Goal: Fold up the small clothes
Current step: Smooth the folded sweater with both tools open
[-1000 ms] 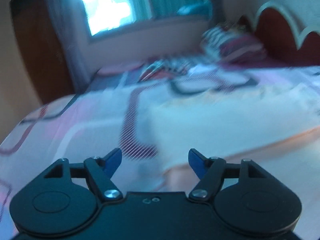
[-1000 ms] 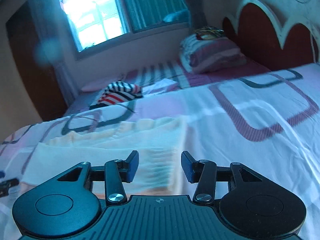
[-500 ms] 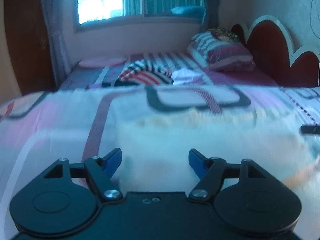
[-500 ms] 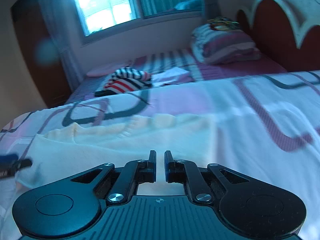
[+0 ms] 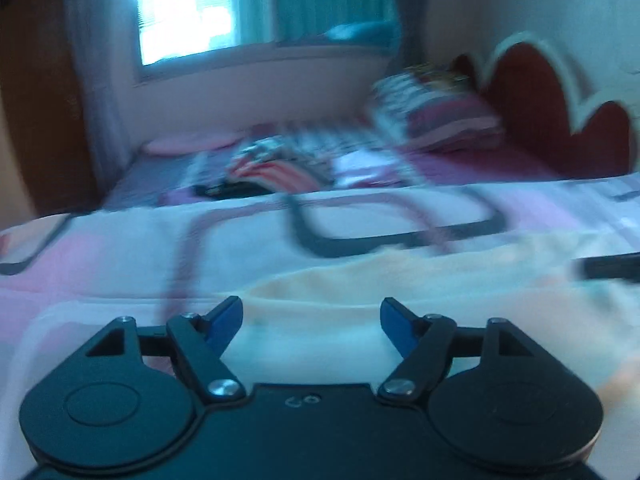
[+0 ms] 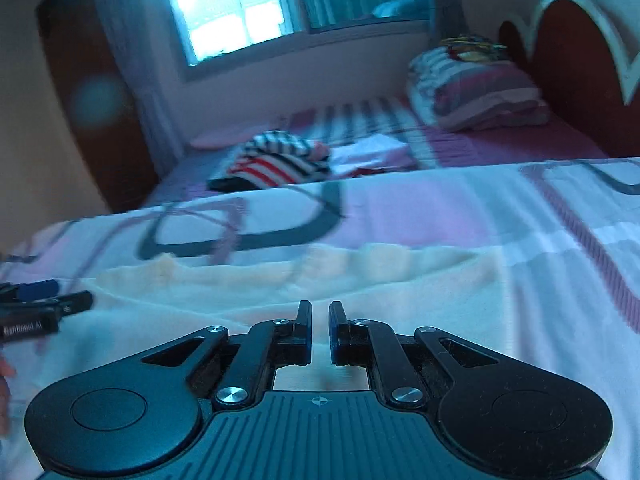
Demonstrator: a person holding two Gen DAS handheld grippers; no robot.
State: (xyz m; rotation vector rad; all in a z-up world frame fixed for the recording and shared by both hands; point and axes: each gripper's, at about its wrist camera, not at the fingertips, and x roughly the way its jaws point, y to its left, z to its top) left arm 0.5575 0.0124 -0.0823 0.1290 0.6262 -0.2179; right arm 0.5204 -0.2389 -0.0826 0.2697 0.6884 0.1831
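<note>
Gripping the near edge of the pale cream garment (image 6: 280,292), right gripper (image 6: 320,332) with fingers drawn nearly together, a narrow slit between the pads, cloth passing under and between them. Whether the cloth is truly pinched: cannot tell for certain, though the fingers stand closed over its hem.

Hovering low over the same garment (image 5: 360,280), left gripper (image 5: 312,320) with blue-tipped fingers (image 5: 224,320) spread wide apart, nothing between them. Seen again at the left edge of the right wrist view, left gripper (image 6: 36,308) lying just above the garment's left portion.

Spread flat across the bedsheet (image 6: 440,208), white with pink blocks and dark looping lines. Far edge of the garment slightly rumpled and wavy.

Lying beyond the sheet, on a striped purple cover: a heap of striped clothes (image 6: 280,160) in red, black and white, with a white folded item (image 6: 372,148) just beside it. Stacked pillows (image 6: 472,88) near the red scalloped headboard (image 6: 568,52). Bright window (image 6: 228,12) with a teal curtain on the far wall. Left wrist view blurred throughout.
</note>
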